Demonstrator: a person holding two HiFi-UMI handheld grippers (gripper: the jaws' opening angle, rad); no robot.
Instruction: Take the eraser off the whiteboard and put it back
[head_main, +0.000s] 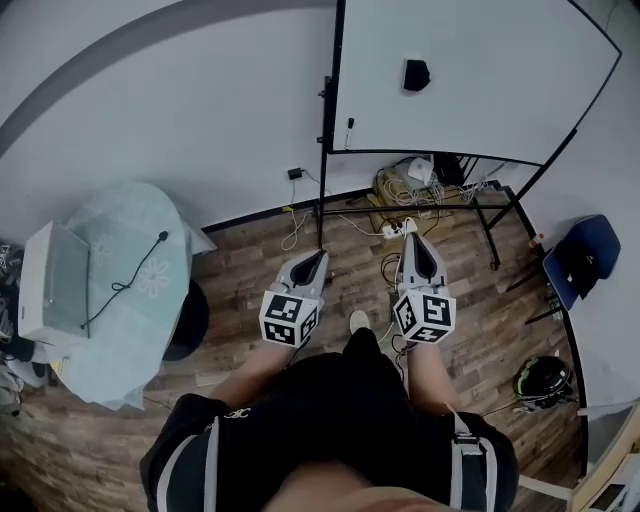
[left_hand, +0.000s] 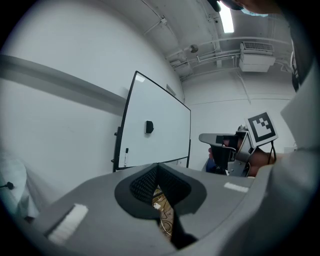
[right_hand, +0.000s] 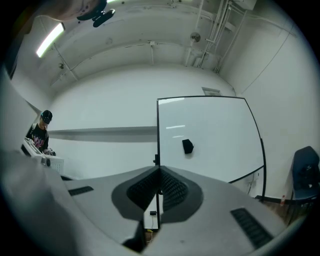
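Note:
A black eraser (head_main: 416, 75) sticks to the upper part of the white whiteboard (head_main: 480, 60) on its black stand, and a marker (head_main: 349, 130) hangs near the board's left edge. Both grippers are held level, well short of the board, pointing toward it. My left gripper (head_main: 320, 257) is shut with nothing in it; from it the eraser (left_hand: 149, 127) shows far ahead, slightly left. My right gripper (head_main: 409, 238) is shut and empty too; its view has the eraser (right_hand: 187, 146) ahead, a little right of the closed jaw tips (right_hand: 160, 170).
A table under a pale cloth (head_main: 140, 270) with a white box (head_main: 52, 280) stands at the left. A power strip and cables (head_main: 398, 228) lie under the board. A blue chair (head_main: 580, 262) and a helmet (head_main: 543, 379) are at the right. A person (right_hand: 40, 135) stands far left.

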